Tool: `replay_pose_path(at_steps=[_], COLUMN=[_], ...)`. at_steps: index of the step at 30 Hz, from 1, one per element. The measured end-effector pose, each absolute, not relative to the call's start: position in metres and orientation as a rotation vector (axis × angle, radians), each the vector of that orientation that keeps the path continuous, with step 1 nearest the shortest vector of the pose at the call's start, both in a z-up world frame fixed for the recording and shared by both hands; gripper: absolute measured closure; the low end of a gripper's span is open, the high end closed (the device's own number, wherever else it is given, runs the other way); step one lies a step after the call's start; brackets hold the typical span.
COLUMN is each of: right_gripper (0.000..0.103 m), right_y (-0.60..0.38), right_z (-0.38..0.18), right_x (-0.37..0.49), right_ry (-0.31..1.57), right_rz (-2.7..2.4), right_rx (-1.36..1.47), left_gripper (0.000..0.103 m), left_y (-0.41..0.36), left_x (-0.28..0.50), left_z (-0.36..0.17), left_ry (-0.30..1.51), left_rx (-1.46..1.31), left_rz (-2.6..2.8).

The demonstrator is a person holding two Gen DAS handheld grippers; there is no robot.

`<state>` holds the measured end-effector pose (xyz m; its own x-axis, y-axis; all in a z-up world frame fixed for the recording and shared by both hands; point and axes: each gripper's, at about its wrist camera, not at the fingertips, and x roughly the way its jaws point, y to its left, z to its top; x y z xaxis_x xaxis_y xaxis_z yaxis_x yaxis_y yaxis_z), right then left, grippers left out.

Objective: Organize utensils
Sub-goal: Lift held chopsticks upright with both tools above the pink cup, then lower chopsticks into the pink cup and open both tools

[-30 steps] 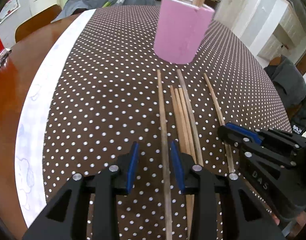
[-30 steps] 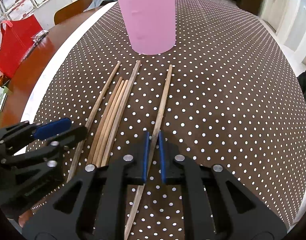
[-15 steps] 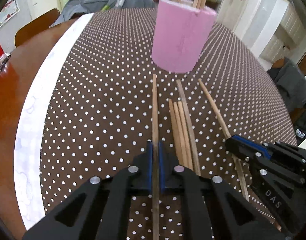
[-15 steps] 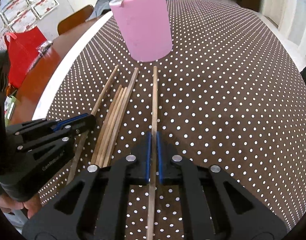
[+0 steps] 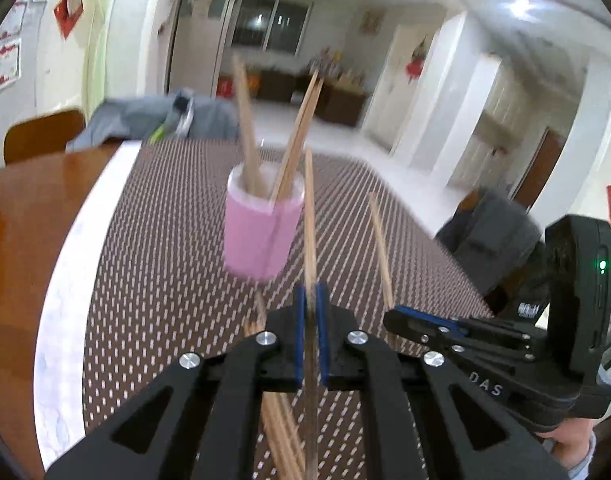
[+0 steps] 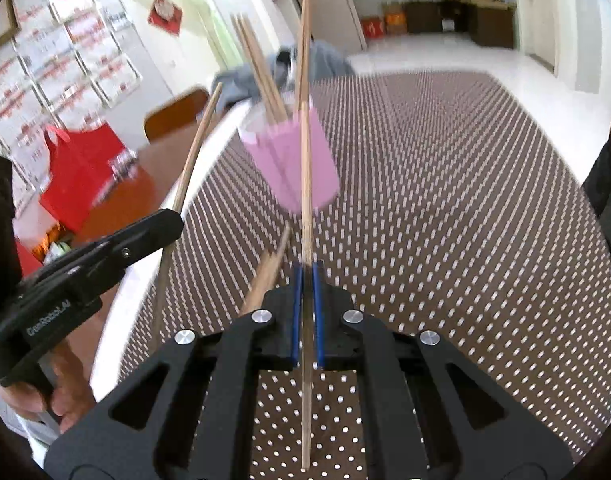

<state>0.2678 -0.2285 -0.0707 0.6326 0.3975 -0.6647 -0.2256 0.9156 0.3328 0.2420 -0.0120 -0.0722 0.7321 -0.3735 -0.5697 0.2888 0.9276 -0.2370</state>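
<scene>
Left claw (image 5: pixel 310 304) clamping 1 chopstick (image 5: pixel 308 216), pink cup (image 5: pixel 261 232) holding chopsticks (image 5: pixel 245 120)

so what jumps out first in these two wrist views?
The pink cup standing mid-table on the dotted brown cloth, with several chopsticks already leaning in it. Then the two grippers: the left gripper and the right gripper each have jaws clamped on a single chopstick, raised off the cloth and pointing toward the cup. A few loose chopsticks lie below.

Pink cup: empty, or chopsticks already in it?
Not empty. The pink cup stands upright on the dotted cloth with several wooden chopsticks leaning out over its rim; exact count is blurred.
</scene>
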Motion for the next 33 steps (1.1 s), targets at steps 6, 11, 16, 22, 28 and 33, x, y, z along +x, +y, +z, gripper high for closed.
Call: replay_pose_path(at_steps=[6,11,16,22,28,33], right_gripper=[0.097,0.097,0.097,0.097,0.097,0.097], right_y=[-0.243,-0.232,-0.23,-0.224,-0.207,-0.198], right_z=[-0.025,0.003,0.022,0.036,0.037,0.027], right_x=[0.253,0.258,0.273,0.291,0.32,0.342], right_ry=[0.623,0.496,0.392,0.283,0.241,0.237], right_rz=[0.375,0.365,0.357,0.357,0.36,0.351], right_rx=[0.249,0.221,0.236,0.256,0.26,0.262], left_gripper=[0.097,0.097,0.097,0.097,0.097,0.097], left_y=[-0.014,-0.011,-0.003,0.007,0.011,0.009], left_x=[0.241,0.253,0.272,0.296,0.333,0.357], left_z=[-0.04,-0.021,-0.011,-0.01,-0.02,-0.033], left_ry=[0.42,0.23,0.097,-0.026,-0.06,-0.069], left_rx=[-0.215,-0.249,-0.306,-0.391,-0.396,-0.356], left_rz=[-0.441,-0.396,-0.347,-0.333,-0.283,-0.232])
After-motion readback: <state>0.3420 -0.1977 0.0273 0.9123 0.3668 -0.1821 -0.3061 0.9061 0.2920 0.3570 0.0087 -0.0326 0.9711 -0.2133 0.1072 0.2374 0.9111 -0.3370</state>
